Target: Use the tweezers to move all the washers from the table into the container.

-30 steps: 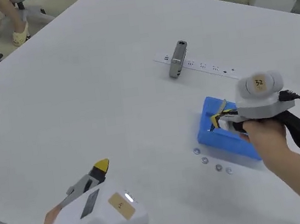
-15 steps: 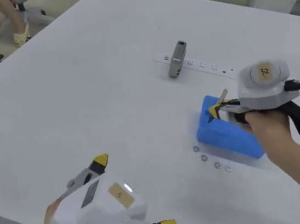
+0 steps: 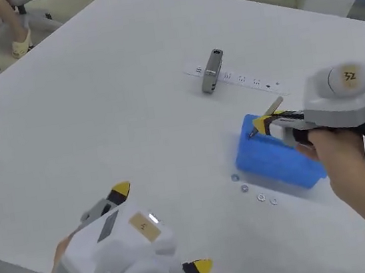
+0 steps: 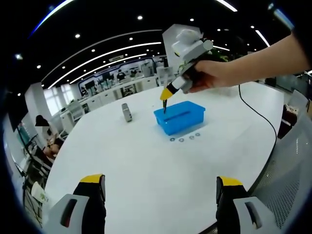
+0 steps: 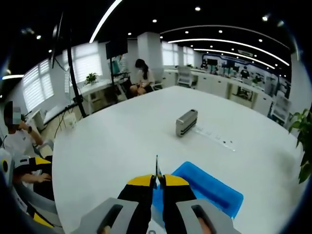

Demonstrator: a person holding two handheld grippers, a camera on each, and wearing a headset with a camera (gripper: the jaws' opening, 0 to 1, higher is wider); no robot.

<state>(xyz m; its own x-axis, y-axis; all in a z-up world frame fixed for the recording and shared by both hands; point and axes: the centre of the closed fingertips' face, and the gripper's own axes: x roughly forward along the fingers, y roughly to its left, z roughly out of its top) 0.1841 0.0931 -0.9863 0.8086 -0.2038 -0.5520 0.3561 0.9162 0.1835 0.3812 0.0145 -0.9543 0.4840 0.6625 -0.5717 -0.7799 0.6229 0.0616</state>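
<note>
Head view: washers beside container, tweezers above

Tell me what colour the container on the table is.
The container is bright blue, clearest in the left gripper view.

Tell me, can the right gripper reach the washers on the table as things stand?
Probably yes: the washers lie bare on the table beside the blue container, and the right gripper, shut on the tweezers, hangs above it, nothing between.

Blue container, open; four washers rowed just beside it; tweezers above.
</note>
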